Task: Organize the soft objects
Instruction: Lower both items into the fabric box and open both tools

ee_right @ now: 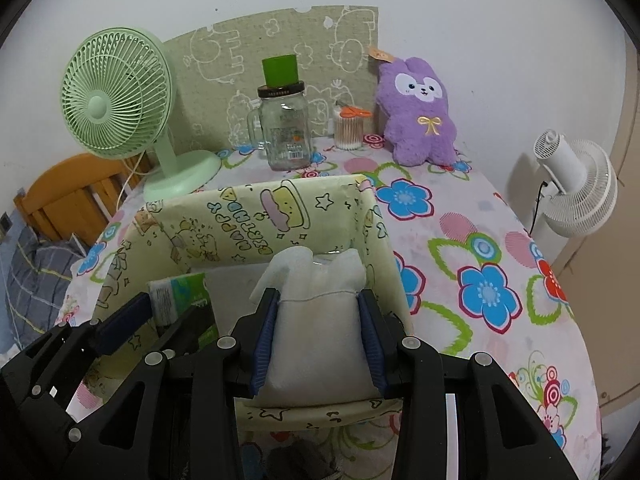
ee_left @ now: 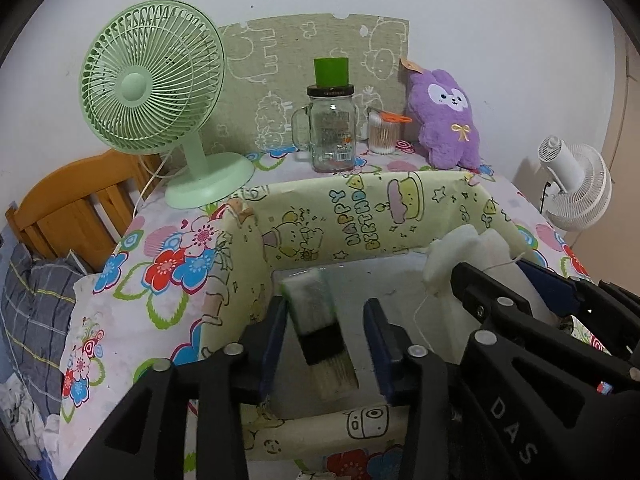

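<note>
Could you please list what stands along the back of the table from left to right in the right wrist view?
Green fan → glass mug jar with a green cup on its lid → cotton swab container → purple plush toy. The white fan stands farther right, beyond the table's edge.

Even, soft indoor light fell from above, the green fan (ee_left: 152,84) throwing a faint shadow on the wall behind it, while fisheye bending and black vignetting marked the edges and nearby gripper parts blurred.
</note>
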{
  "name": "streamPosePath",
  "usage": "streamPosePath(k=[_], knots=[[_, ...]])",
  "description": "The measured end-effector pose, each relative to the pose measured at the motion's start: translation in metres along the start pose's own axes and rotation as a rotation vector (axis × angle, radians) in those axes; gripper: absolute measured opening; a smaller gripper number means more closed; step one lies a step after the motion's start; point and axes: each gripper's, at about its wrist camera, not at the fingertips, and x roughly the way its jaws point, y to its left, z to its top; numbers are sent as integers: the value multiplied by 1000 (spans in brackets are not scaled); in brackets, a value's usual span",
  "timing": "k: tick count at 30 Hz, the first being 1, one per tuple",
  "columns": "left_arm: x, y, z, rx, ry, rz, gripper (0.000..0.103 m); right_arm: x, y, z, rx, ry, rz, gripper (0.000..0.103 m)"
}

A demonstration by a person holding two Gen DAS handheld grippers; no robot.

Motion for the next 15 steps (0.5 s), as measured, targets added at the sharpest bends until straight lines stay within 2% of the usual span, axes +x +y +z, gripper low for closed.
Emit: streamPosePath(k=[2,4,6,7,13,15], knots=[[-1,1,0,1,-2,-6,70,-3,1,0,-7,-9,5,49],[-4,1,0,2,-7,-24,73,-5,2,0,-11,-18,6,61],[-7,-1,0,9,-13,-9,78,-8,2,1,-18,-28,1,64],[-8,-1,0,9,-15,-11,83,-9,2,1,-20,-30,-3,71],[-20,-1,2,4,-36,-14,89,-22,1,3,-26,-61,9,89],[-25,-1,3,2,-42,-13,91,-26,0,3,-27,-67,14,91]])
